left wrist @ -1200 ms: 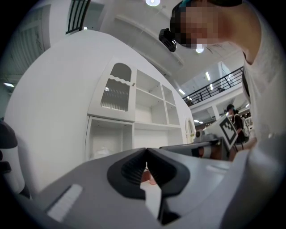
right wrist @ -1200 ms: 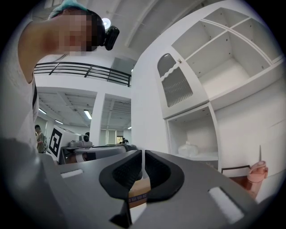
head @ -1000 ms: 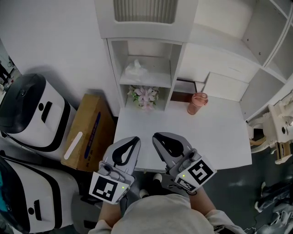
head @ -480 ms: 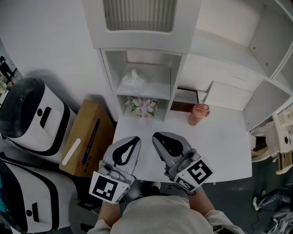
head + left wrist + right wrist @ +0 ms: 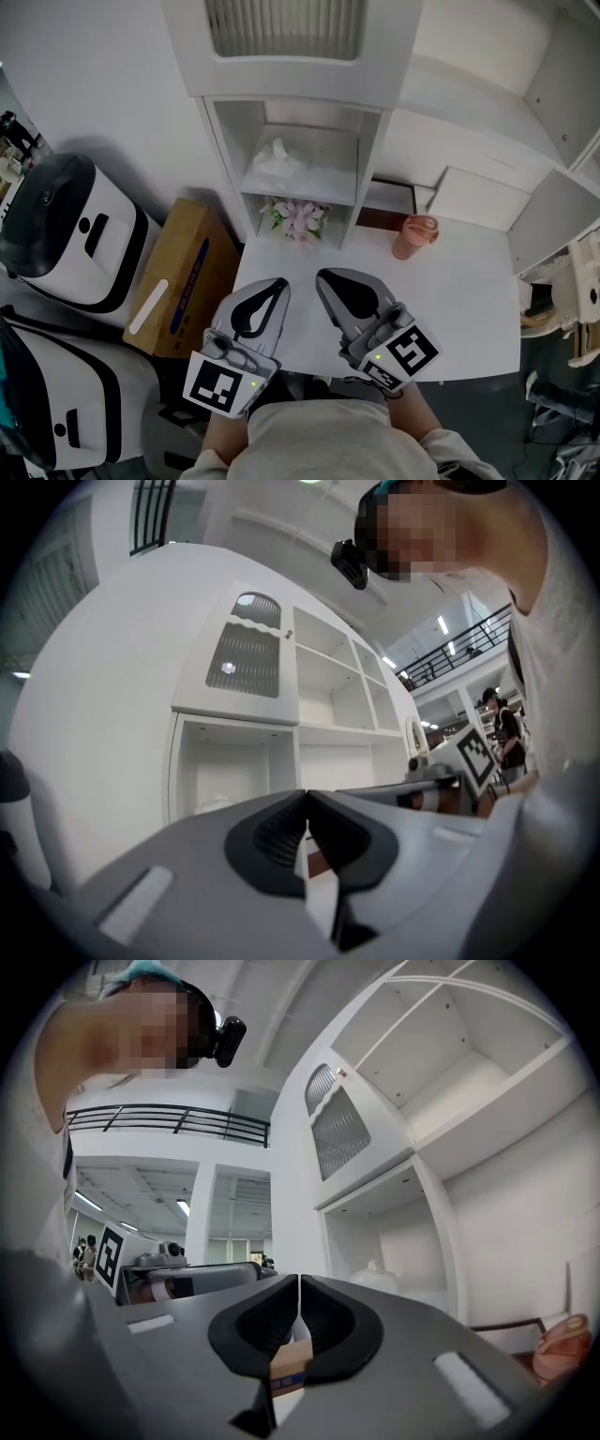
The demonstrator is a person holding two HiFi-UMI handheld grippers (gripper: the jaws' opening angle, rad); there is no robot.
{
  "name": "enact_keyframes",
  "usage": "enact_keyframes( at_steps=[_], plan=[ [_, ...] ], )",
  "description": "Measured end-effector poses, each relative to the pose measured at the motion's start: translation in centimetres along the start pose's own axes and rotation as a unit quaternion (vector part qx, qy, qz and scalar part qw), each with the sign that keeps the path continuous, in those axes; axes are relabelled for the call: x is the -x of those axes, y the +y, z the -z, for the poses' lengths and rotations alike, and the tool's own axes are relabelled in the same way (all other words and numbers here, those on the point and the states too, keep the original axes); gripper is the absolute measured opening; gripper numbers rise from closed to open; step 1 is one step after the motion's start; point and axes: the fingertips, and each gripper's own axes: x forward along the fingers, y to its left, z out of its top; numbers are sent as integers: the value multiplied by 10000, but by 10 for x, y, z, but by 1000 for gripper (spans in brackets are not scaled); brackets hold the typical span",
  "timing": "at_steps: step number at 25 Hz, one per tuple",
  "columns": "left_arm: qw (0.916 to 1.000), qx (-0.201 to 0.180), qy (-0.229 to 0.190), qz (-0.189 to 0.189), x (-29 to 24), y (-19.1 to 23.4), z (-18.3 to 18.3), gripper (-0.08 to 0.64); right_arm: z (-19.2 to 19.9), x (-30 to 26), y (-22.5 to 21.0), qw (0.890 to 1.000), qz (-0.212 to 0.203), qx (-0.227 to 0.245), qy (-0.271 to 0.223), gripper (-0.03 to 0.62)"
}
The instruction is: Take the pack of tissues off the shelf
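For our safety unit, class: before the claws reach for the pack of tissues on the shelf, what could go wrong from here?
1. The left claw and right claw are both shut; arriving like that could push the pack of tissues deeper.
2. The flowers sit just under that shelf and might get knocked.

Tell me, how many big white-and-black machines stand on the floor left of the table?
2. One machine stands left of the cardboard box; the second machine is at the lower left, partly cut off by the picture's edge. More may lie outside the picture.
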Motion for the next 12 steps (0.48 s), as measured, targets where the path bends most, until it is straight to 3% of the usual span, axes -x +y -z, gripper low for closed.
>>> enact_keyframes(
  at_steps=[12],
  plan=[
    [9993,46,4,364,-14,43,-1,2,-1,-42,-10,9993,364,33,45,8]
  ],
)
